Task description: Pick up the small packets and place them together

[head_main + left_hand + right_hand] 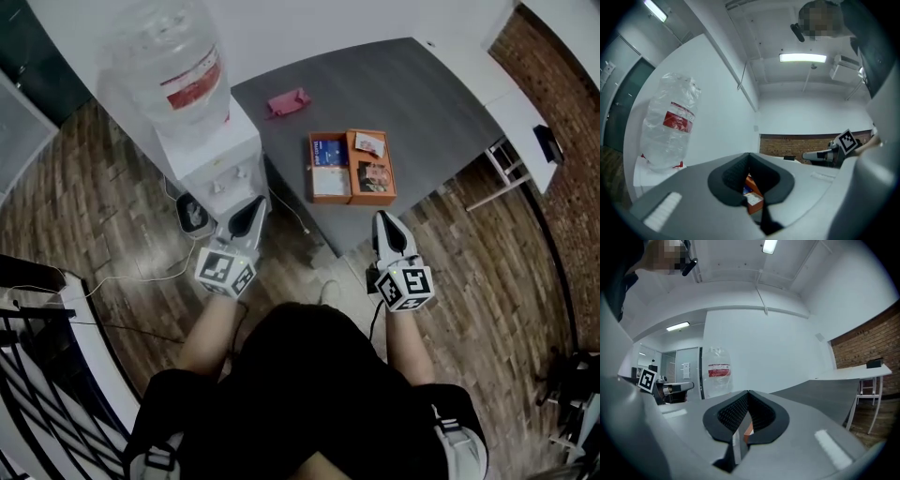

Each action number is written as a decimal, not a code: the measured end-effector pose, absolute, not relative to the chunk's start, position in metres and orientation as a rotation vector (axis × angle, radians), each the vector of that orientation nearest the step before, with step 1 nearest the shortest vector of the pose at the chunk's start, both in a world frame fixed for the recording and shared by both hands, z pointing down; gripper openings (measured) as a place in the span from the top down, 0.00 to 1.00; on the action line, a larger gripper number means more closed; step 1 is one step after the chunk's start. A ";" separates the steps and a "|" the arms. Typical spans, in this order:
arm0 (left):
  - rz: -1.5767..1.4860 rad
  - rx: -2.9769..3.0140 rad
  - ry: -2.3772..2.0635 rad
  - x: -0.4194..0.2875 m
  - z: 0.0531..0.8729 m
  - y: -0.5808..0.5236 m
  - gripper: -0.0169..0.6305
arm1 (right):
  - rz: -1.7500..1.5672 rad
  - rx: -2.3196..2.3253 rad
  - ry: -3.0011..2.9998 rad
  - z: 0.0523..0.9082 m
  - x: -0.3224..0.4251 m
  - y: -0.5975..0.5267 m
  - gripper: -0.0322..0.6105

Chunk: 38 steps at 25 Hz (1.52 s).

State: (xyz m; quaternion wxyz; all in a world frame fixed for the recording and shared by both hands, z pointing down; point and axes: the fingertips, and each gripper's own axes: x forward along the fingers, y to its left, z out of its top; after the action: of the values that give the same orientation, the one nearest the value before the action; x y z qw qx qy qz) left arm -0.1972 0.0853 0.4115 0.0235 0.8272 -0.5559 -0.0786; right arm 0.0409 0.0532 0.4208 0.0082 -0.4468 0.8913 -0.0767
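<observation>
1. While pressed together and empty, the fingers of the left gripper [259, 202] and right gripper [382, 218] hover just short of the worktop [441, 103].
2. Ahead between them sits an orange tray [349, 178] of small packets [328, 152], nearer the right gripper.
3. Beyond it, leftward, lies a pink packet [288, 101].

Your head camera looks steeply down on the dark grey rectangular table [422, 84]. Cameras on your left gripper [257, 203] and right gripper [382, 218] face level, close behind their jaws. All three views share the open orange box [352, 167].
</observation>
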 end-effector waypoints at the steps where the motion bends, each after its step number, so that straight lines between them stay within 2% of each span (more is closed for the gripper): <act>1: -0.253 2.564 -1.715 -0.201 0.411 0.092 0.97 | -0.225 -1.402 2.780 0.418 0.038 0.061 0.95; 14: -0.266 2.629 -1.627 -0.206 0.410 0.153 0.97 | -0.183 -1.491 2.706 0.412 0.037 0.139 0.95; 22: -0.367 2.544 -1.678 -0.189 0.400 0.174 0.97 | -0.141 -1.474 2.700 0.406 0.063 0.151 0.95; 38: -0.302 2.591 -1.645 -0.169 0.401 0.168 0.97 | -0.160 -1.551 2.624 0.406 0.096 0.151 0.95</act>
State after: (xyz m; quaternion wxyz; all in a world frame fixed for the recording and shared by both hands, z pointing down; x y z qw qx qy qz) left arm -0.1693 0.1676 0.4010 0.0288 0.8398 -0.5333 -0.0979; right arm 0.0962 0.1512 0.4062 0.0445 -0.5077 0.8588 -0.0524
